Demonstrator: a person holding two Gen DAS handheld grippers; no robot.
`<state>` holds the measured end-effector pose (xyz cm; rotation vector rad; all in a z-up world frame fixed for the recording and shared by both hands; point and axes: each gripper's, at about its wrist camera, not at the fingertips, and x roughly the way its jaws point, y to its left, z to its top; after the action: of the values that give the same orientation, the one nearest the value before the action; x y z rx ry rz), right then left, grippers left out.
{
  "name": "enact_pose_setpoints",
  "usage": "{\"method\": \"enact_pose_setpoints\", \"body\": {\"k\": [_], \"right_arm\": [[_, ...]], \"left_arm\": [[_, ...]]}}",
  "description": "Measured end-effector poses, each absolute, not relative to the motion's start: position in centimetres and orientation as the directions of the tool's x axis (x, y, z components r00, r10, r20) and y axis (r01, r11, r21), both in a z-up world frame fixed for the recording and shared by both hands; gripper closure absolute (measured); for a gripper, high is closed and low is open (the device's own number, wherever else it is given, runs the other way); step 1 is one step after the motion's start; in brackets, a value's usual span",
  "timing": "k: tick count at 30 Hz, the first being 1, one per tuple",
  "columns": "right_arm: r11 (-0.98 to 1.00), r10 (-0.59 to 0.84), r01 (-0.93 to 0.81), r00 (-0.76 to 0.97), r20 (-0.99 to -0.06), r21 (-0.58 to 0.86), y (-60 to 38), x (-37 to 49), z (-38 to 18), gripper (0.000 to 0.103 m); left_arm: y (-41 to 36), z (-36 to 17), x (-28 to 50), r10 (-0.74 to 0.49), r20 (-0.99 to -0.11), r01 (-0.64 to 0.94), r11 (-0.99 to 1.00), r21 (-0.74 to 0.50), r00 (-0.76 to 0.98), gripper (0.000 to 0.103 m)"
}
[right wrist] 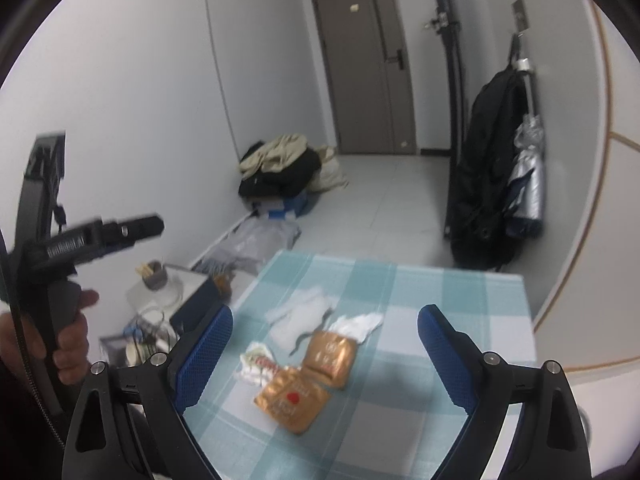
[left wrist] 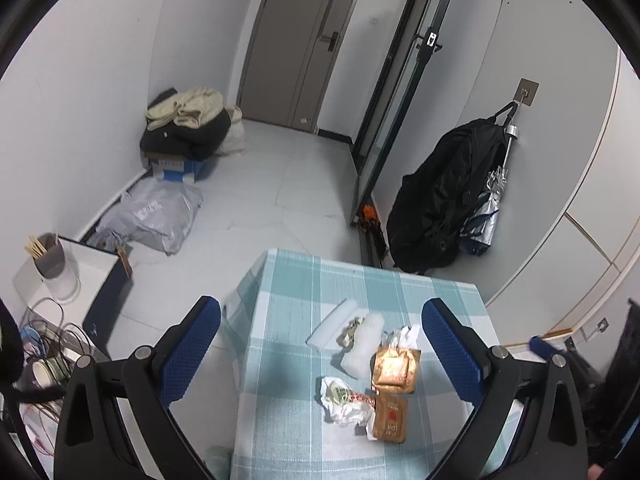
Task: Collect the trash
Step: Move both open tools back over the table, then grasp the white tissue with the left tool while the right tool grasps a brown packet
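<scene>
Trash lies on a table with a teal checked cloth. Two golden-brown packets sit beside a crumpled white wrapper with red print. Behind them lie white tissue and plastic scraps and a white strip. My left gripper hovers open above the pile, nothing between its blue pads. My right gripper is open too, over the packets and holding nothing. In the right wrist view a hand holds the left gripper's black handle at the left.
A low white stand left of the table carries a grey cup with sticks; cables and bowls sit below. Clothes on a box, a grey bag, a hanging black bag and an umbrella line the walls.
</scene>
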<state>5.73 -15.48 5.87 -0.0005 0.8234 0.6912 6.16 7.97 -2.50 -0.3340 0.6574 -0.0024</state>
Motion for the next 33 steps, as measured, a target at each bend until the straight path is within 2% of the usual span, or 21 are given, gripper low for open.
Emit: {"method": "enact_pose_setpoints", "body": {"k": [6,10,16,21,27,33], "right_arm": [[0.711,0.584,-0.65,0.333,-0.74,0.269,-13.1,5.0,2.6,0.009],[0.544,0.563,-0.814,0.174,-0.808,0.203,-10.5,3.9,0.3,0.01],[0.33,0.489,-0.931,0.029,-0.872,0.154,-7.9,3.1,-3.2,0.01],[0.231,0.384,-0.962,-0.049,-0.922,0.147,-6.2,4.4,-5.9,0.011],[0.159,0.35,-0.975,-0.094,-0.932,0.158,-5.0,6.0,-6.4,0.011],[0.095,0.287,-0.965,-0.209,-0.935,0.245,-3.6,6.7,-6.9,0.012]], "left_arm": [[9.4,-3.5,6.5,-0.13,-0.636,-0.115,0.937,-0.329,0.761,0.004],[10.5,-3.7,6.5,-0.159,-0.64,-0.125,0.919,-0.375,0.752,0.004],[11.6,-3.8,6.9,-0.154,-0.645,-0.149,0.909,-0.389,0.748,0.004],[12.6,-4.7,7.6,-0.144,-0.661,-0.189,0.894,-0.406,0.737,0.004],[13.6,-4.9,7.6,-0.126,-0.664,-0.229,0.878,-0.421,0.737,0.004],[13.0,-5.2,7.9,-0.089,-0.682,-0.241,0.896,-0.373,0.726,0.004]]}}
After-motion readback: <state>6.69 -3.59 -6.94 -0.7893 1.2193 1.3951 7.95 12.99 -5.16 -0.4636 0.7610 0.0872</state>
